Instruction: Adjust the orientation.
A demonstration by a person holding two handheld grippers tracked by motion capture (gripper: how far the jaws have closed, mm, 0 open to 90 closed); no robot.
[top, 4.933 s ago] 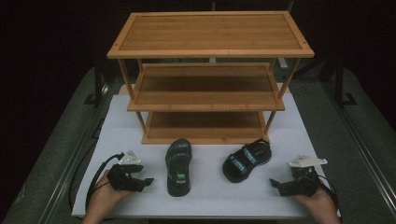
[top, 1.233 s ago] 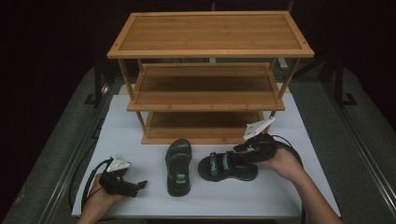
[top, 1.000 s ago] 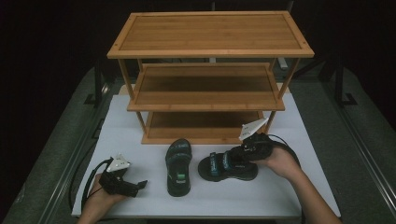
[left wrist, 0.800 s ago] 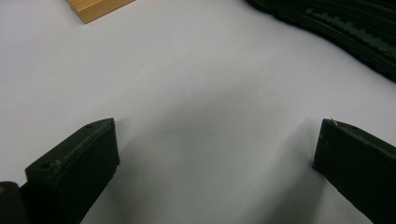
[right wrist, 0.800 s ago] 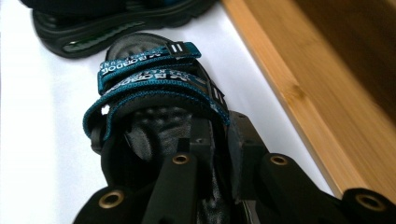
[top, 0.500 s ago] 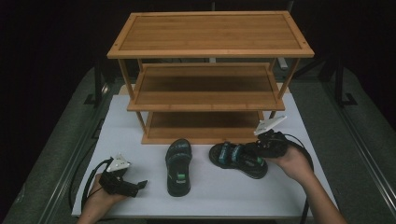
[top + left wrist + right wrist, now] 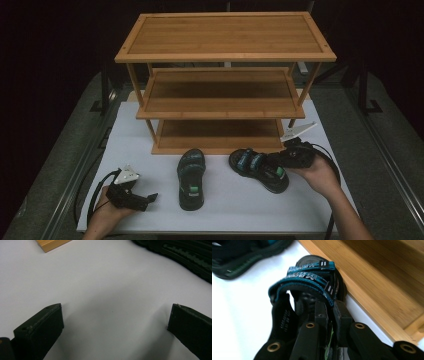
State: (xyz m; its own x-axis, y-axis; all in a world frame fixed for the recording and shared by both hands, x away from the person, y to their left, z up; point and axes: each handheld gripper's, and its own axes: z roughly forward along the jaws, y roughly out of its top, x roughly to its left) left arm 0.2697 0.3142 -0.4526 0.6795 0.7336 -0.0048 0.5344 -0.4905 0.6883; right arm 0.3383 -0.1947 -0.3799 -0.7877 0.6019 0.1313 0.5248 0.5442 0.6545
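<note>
Your right gripper has its jaws pinched narrow on the heel end of the strapped sandal. In the right gripper view the two black fingers meet around what looks like the heel strap, though the blur there makes the exact hold hard to read. Beyond your fingertips the blue-edged straps arch over the sole, and the toe points toward the bottom board of the wooden rack, close beside it. The sandal sits just in front of the rack's lowest shelf, on or barely above the white mat.

Your left gripper rests low on the mat with its jaws spread wide and nothing between them. The other sandal lies flat just beyond and to the side of those fingers, apart from them; its dark sole edge crosses the far corner of the left gripper view.
</note>
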